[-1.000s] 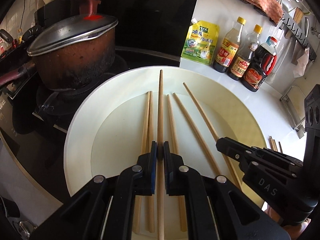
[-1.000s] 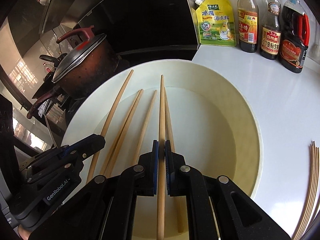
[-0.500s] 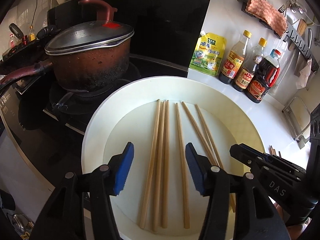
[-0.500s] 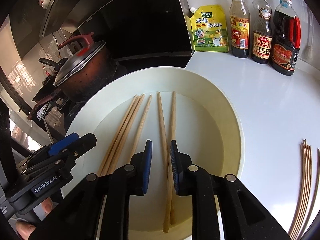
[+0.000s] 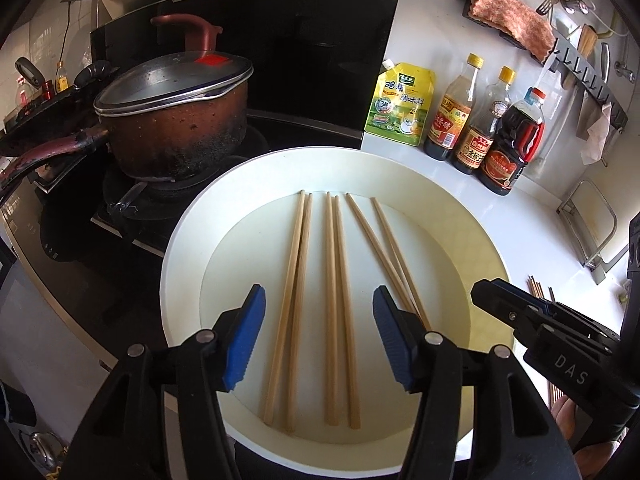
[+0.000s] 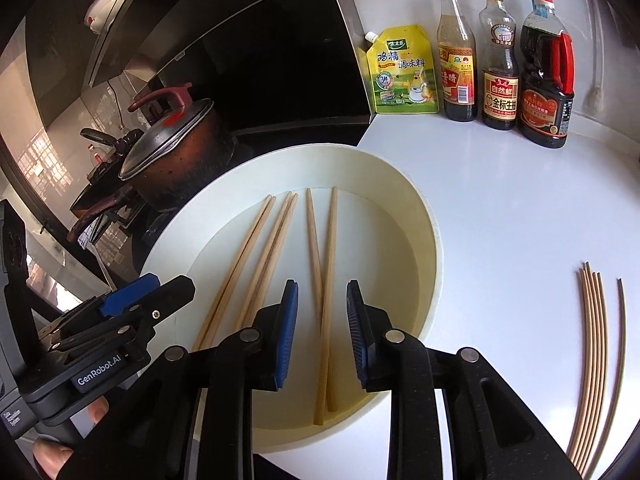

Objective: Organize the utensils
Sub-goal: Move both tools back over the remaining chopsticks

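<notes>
chopsticks in basin (image 5: 320,292): six wooden sticks lying flat on the floor of the white basin (image 5: 472,216), in three pairs; centre of the left wrist frame, centre-left of the right wrist frame.
long axis: running from lower frame to upper frame in both views, roughly in line with the fingers; rightmost pair crossing near the lower ends in the right wrist view.
loose sticks (image 6: 600,360): a further bundle on the white counter (image 6: 520,200), lower right of the right wrist frame, well apart from the basin; likely next to be gathered, judging by the task.
left gripper (image 5: 320,332): jaws opening, blue pads wide apart, gripping nothing; left and middle pairs seen between the pads but below them, untouched.
right gripper (image 6: 322,332): jaws opening, gap narrower, gripping nothing; crossed pair seen in the gap, no pad pressing on it.
nearer hand: right, for the loose bundle, which lies to the right of its jaws; left gripper sits over the far side of the basin.
left wrist view only: pot (image 5: 172,120) on the stove at upper left seen large, wall rack with cloth at upper right; loose bundle only a sliver at right edge.
right wrist view only: whole curve of the loose bundle, crossing of the right pair.
both views: sauce bottles (image 6: 500,72) and yellow pouch (image 6: 404,72) along the far wall.
</notes>
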`<state>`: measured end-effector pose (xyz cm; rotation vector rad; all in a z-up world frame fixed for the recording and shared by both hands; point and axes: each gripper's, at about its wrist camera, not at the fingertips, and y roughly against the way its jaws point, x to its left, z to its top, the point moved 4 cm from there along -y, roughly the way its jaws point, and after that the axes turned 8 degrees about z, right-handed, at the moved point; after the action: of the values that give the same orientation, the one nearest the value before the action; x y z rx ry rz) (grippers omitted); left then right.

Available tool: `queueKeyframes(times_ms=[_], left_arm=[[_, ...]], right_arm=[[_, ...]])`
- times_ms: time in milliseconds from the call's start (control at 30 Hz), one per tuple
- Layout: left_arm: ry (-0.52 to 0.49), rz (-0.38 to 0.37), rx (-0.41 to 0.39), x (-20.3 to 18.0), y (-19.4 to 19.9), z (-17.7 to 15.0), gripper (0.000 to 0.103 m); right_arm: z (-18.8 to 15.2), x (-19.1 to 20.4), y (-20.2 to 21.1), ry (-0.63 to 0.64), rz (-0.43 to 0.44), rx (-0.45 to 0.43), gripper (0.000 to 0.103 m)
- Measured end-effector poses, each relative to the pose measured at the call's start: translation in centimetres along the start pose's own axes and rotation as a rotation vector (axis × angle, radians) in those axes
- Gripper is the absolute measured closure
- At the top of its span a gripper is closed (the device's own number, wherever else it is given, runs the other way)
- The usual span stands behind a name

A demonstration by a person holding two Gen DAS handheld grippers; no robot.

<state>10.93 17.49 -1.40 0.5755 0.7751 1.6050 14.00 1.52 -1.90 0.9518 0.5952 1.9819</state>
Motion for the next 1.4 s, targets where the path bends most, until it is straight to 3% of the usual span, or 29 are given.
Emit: queueKeyframes(times_ms=[667,967,1400], left_arm=[[-0.064,-0.04,-0.015,-5.1,2.9,-2.1,0.038],[-0.09,-0.041,-0.031,-7.5,4.2,-3.1,0.028],[-0.161,-0.115,-0.028,-12.5,5.3,-5.1,0.025]], right_arm=[[-2.4,-4.4,5.3,-0.092,-0.029,-0.066,0.075],[-4.0,-6.5,7.7,-0.111,-0.051,-0.088,0.065],[-7.7,-11.6,12.4,-0.154,-0.156,-0.103,0.057]])
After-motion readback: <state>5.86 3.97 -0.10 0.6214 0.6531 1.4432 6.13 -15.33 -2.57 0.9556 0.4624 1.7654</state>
